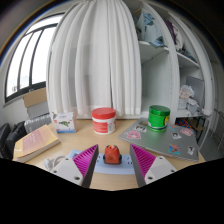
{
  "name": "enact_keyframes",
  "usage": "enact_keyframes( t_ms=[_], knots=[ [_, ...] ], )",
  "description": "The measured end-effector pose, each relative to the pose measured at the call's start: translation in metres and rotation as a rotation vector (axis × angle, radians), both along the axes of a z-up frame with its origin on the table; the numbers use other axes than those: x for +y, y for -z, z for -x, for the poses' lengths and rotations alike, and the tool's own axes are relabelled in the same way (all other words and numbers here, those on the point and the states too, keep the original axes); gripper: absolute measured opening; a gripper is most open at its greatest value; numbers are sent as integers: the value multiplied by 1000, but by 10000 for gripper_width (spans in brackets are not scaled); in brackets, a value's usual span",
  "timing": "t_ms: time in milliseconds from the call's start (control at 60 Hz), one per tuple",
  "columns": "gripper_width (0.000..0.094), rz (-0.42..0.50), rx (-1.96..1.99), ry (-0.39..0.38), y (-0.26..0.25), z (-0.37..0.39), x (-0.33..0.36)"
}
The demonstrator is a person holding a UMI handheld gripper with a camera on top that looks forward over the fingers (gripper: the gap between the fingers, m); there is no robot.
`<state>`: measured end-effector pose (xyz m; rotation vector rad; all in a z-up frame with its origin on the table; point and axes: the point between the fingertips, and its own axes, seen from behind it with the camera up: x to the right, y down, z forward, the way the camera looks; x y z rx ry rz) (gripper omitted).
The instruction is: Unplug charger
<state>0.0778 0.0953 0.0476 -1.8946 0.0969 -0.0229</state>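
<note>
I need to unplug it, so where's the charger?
The small red charger sits on the table between the open gripper fingers, nearer than the red-lidded tub.

Bare tabletop (128,146) ahead; red-lidded tub (104,120), green jar (159,116), perhaps box (64,122) beyond.

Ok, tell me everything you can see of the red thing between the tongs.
The small red object sits on the light wooden table, between the tongs' purple pads with a gap at either side, so the tongs are open. It is squat and rounded, orange-red, with a paler patch on its front. It looks like plastic. Whether it is the charger, I cannot tell; no cable or socket shows.
</note>
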Motion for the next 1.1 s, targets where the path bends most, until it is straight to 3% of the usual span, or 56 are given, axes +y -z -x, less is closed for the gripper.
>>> enact_keyframes(
  t_ms=[67, 117, 350, 483, 583, 650, 783, 1100],
  knots=[
    [475, 15, 1, 33, 3, -6, 8],
    [326, 32, 3, -15, 6, 5, 11],
    [102, 22, -1, -33, 5, 6, 11],
    [82, -11, -8, -71, -5, 9, 8],
    [81, -181, -39, -42, -76, -3, -2],
    [81, -234, -16, -44, -110, -7, -14],
    [81, -237, -25, -9, -124, -42, -27],
    [92, 101, -11, 51, 0, -110, -45]
  ],
)
